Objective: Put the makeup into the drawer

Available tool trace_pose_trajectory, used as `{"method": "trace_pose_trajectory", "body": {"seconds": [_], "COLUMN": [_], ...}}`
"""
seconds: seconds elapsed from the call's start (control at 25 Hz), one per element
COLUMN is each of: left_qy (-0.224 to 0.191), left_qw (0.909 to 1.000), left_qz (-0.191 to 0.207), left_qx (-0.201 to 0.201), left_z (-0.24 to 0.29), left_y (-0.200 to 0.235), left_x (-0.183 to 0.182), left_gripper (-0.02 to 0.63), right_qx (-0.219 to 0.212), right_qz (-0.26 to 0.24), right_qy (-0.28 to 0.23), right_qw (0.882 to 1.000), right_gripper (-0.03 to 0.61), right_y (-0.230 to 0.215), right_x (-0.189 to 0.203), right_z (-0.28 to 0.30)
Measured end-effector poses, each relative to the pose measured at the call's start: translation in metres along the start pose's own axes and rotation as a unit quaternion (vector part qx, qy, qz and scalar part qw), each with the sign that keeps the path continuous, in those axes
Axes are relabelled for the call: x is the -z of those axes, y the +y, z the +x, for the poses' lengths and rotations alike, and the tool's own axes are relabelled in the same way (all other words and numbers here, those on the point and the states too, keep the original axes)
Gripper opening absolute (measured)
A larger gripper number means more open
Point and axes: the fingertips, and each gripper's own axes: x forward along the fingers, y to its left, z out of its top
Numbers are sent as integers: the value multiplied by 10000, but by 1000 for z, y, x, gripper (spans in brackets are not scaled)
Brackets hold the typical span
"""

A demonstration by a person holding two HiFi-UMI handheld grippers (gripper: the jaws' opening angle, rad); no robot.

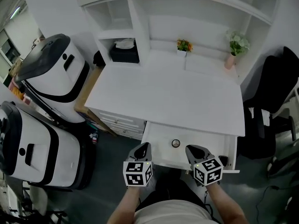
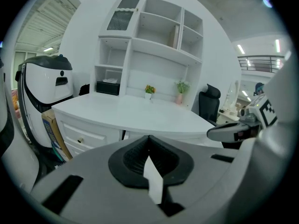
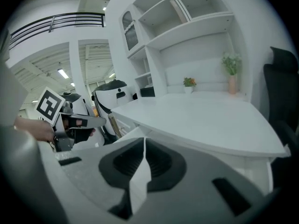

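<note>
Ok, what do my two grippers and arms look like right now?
The left gripper and right gripper match: grey bodies tapering to dark tips, each carrying a white cube printed with black square markers. No cables show. Both forearms are bare; the person wears a pale top.

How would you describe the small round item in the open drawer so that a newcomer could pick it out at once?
Find the big white desk with shelves behind it. Just under its near edge a shallow white drawer stands pulled out. Near the middle of the drawer's floor lies the round item, a small disc with a dark rim and pale centre, dark against the white around it.
</note>
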Motion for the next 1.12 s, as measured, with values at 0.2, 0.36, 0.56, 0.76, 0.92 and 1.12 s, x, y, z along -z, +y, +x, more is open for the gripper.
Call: {"method": "trace_pose_trajectory", "body": {"seconds": [0.2,0.36,0.56,0.76,0.92,1.12], "left_qy": [4,-2,20,25,19,4], "left_qw": [9999,9997,9994,9994,9994,9994], "left_qz": [85,154,210,223,230,224], "left_qx": [121,197,262,278,271,261], "left_z": [-2,-2,-4,-7,-10,-15], "left_y": [-6,-9,-14,-15,-15,-13], "left_x": [-1,-2,1,3,5,5], "left_gripper": [0,0,0,0,0,0], "right_qx": [195,302,497,578,600,609], "right_qz": [191,304,358,525,591,617], "right_qy": [-128,-296,-463,-577,-629,-643], "right_qw": [9995,9986,9970,9953,9945,9942], "right_gripper": [3,3,3,2,3,2], "right_y": [-2,-3,-3,-4,-4,0], "right_x": [1,0,-1,-3,-4,-5], "right_z": [-19,-33,-47,-56,-61,-64]}}
